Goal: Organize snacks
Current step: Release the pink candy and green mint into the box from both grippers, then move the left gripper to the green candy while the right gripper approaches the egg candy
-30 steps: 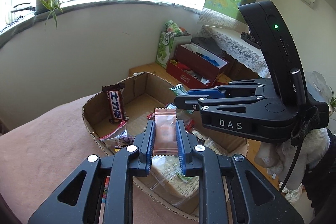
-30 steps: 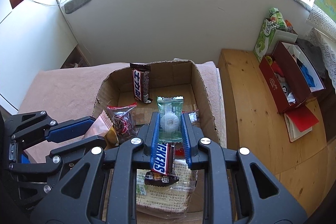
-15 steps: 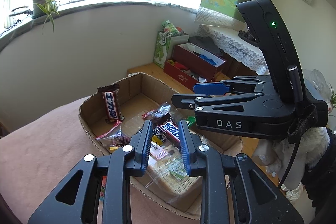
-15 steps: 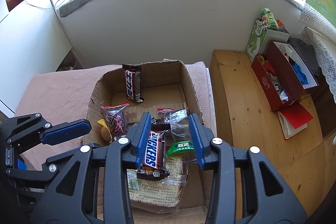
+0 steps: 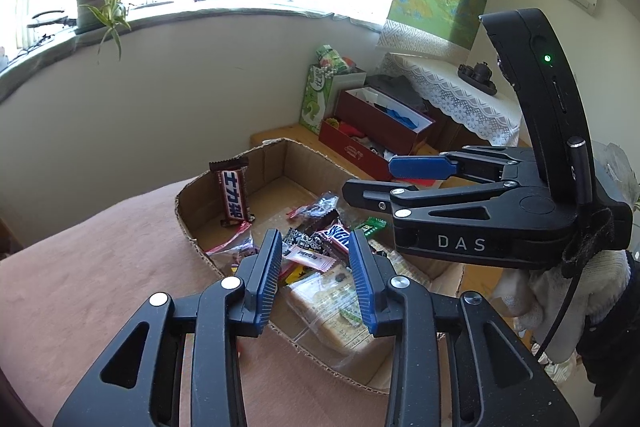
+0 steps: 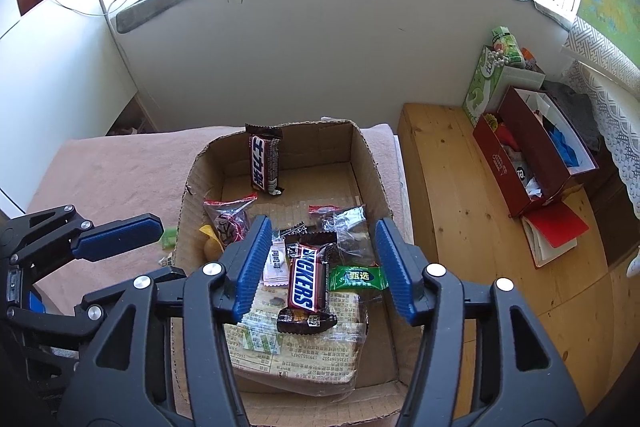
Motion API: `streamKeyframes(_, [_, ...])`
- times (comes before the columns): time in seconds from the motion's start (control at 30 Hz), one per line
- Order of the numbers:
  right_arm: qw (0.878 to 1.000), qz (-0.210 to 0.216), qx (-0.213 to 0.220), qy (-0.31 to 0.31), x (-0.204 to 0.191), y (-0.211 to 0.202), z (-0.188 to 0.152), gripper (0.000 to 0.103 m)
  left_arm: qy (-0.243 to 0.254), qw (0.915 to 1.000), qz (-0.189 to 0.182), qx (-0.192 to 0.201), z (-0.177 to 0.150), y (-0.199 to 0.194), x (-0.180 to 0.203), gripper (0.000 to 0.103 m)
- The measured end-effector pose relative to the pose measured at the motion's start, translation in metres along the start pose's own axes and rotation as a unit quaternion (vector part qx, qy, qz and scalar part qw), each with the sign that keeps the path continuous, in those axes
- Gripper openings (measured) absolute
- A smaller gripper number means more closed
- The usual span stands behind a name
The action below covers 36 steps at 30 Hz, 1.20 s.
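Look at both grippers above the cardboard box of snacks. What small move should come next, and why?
Probably lift both grippers up and away from the cardboard box. The left gripper and right gripper are opening with nothing between their jaws, and the Snickers bar, pink candy and green packet lie loose in the box below. More snacks may remain outside; a green one shows beside the box.

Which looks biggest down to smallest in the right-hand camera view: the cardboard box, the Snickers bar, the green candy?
1. cardboard box
2. Snickers bar
3. green candy

The bar and candy lie side by side, so nearness hardly skews that comparison.
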State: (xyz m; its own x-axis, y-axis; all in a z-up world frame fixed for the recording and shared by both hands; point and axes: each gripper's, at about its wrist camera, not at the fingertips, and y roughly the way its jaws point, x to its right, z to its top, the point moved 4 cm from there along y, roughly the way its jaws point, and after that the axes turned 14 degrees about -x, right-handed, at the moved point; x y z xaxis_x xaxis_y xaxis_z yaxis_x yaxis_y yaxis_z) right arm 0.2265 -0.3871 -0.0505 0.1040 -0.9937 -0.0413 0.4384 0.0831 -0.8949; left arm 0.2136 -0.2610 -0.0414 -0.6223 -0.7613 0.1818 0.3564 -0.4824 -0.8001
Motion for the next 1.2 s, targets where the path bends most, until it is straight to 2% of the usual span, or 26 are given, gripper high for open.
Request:
streamKeyframes(0.17, [1.0,0.006,0.013,-0.002,-0.012,-0.01,-0.006,0.059,-0.008,0.9999,0.006,0.007,-0.007,-0.011,-0.014,0.033])
streamKeyframes(0.37, [0.999,0.025,0.037,0.001,-0.032,-0.023,-0.022,0.059,-0.036,0.9992,0.017,0.01,-0.017,-0.024,-0.048,0.033])
streamKeyframes(0.53, [0.997,0.039,0.061,-0.004,-0.058,-0.031,-0.039,0.059,-0.06,0.9978,0.029,0.008,-0.028,-0.029,-0.078,0.033])
streamKeyframes(0.67, [0.995,0.067,0.074,-0.006,-0.086,-0.033,-0.056,0.059,-0.074,0.9967,0.033,-0.004,-0.038,-0.025,-0.098,0.033])
streamKeyframes(0.83, [0.993,0.078,0.086,-0.011,-0.127,-0.022,-0.079,0.059,-0.091,0.9952,0.027,-0.023,-0.048,-0.014,-0.121,0.033])
streamKeyframes(0.97, [0.992,0.102,0.078,0.008,-0.15,-0.003,-0.091,0.059,-0.095,0.9946,0.01,-0.04,-0.053,-0.004,-0.132,0.033])
streamKeyframes(1.2, [0.995,0.071,0.052,0.037,-0.166,0.04,-0.095,0.058,-0.056,0.9953,-0.003,-0.079,-0.059,0.021,-0.133,0.033])
